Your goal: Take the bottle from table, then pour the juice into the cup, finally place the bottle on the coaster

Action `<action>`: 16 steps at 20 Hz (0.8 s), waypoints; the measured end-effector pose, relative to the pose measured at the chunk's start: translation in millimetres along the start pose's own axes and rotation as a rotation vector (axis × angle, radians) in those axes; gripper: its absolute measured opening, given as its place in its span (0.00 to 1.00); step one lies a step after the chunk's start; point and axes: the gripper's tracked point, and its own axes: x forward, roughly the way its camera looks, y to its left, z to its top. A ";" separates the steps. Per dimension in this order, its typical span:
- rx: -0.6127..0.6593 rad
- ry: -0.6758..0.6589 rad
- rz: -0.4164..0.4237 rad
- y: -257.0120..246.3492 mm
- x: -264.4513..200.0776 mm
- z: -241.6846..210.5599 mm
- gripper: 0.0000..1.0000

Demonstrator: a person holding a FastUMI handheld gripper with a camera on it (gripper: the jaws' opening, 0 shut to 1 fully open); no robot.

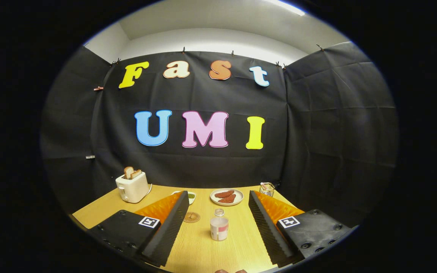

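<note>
Toaster (131, 188) is sitting at the far left of the wooden table (203, 246) w/ two bread slices (132, 173) sticking up out of it, cord trailing off to its right. Next over, a small dish w/ something green (191, 196) is peeking out from behind the left finger; can't tell what's in it. Round coaster (191, 217) is lying flat just beside that finger's inner edge, bare. Gripper (218, 201) is hanging released, fingers spread wide & touching nothing. Bottle (219, 224) is standing upright between the fingers, approx. centred, apart from both, cap on, band of label round the middle; it's to the right of the coaster, near it but not touching. Beyond the bottle a plate (226, 196) is holding two reddish-brown pieces. Further right, by the back wall, a wire basket (267, 189) is sitting just past the right fingertip.
</note>
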 end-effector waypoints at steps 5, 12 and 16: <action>-0.015 0.012 0.052 -4.3 20.3 -2.2 0.97; -0.004 0.011 0.120 -22.8 54.8 -20.5 0.97; 0.017 0.023 0.168 -23.9 77.2 -44.4 0.97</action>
